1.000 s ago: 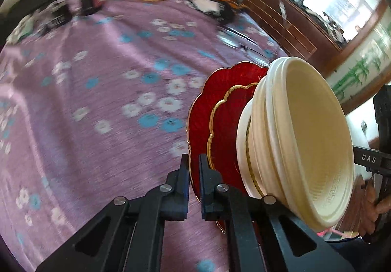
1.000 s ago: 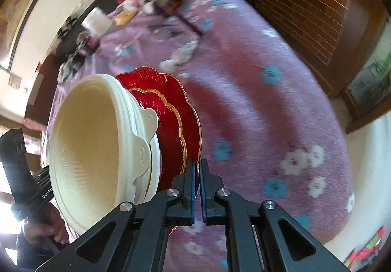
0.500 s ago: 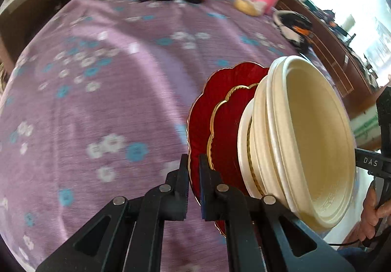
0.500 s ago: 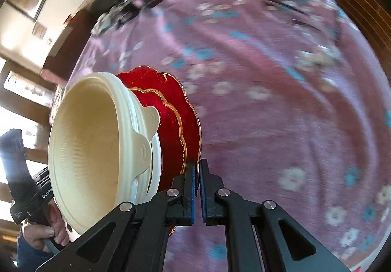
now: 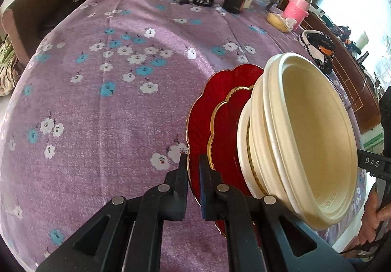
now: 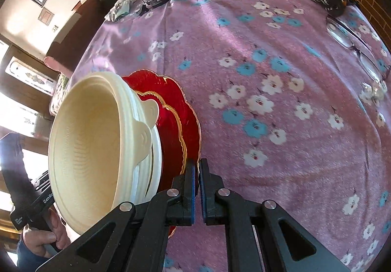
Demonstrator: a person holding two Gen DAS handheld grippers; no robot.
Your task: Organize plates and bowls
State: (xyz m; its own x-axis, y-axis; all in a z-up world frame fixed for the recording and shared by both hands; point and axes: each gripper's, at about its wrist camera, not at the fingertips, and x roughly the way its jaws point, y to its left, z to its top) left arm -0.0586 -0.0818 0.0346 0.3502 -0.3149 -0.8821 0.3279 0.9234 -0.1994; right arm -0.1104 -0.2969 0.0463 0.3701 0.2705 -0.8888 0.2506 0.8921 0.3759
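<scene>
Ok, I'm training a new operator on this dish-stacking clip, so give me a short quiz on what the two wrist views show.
1. True or false: both grippers clamp the rim of the large scalloped red plate.
2. What is nested on the smaller gold-edged red plate? A) cream bowls B) glass cups
3. Fill in: the stack is held over the ____ floral tablecloth.

Key: 1 true: left gripper, right gripper. 2 A: cream bowls. 3 purple.
</scene>
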